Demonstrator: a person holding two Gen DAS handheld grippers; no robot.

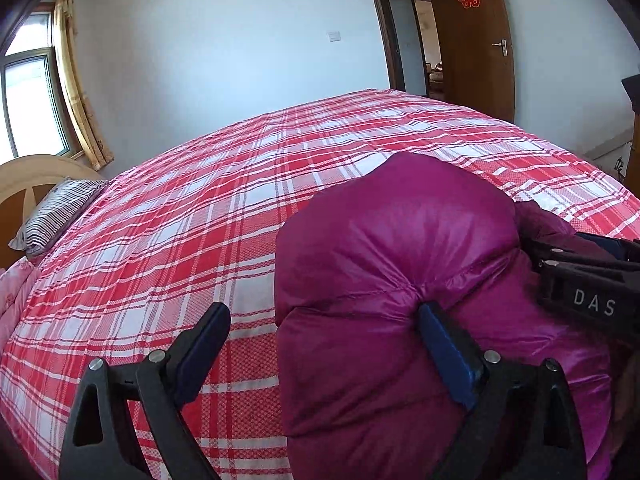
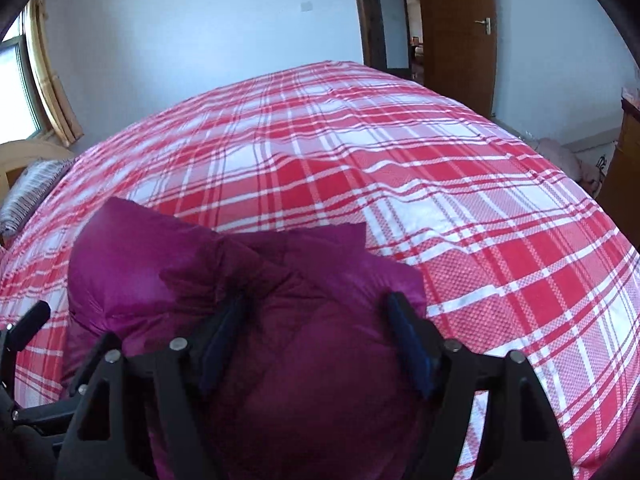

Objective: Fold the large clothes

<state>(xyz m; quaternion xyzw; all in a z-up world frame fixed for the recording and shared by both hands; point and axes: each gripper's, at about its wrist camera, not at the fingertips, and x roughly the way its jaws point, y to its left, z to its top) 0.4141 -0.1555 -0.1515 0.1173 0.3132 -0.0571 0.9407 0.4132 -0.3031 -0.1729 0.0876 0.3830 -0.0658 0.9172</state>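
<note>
A puffy magenta down jacket (image 1: pixel 400 248) lies bundled on the red-and-white plaid bed sheet (image 1: pixel 192 208). My left gripper (image 1: pixel 323 312) stands open at the jacket's left edge. Its left finger hangs over bare sheet, and its right finger (image 1: pixel 444 344) dents a seam of the jacket. In the right wrist view, the jacket (image 2: pixel 304 360) bulges up between the wide-set jaws of my right gripper (image 2: pixel 316 320). Both pads press into its sides, and creases gather at the left finger (image 2: pixel 224 332). The right gripper's black body (image 1: pixel 588 280) shows at the jacket's right side.
A striped pillow (image 1: pixel 56 216) and a wooden headboard (image 1: pixel 28 176) are at the bed's left end. Pink bedding (image 1: pixel 14 292) lies below the pillow. An open brown door (image 1: pixel 472 40) stands beyond the far edge. The sheet (image 2: pixel 440 184) stretches flat beyond the jacket.
</note>
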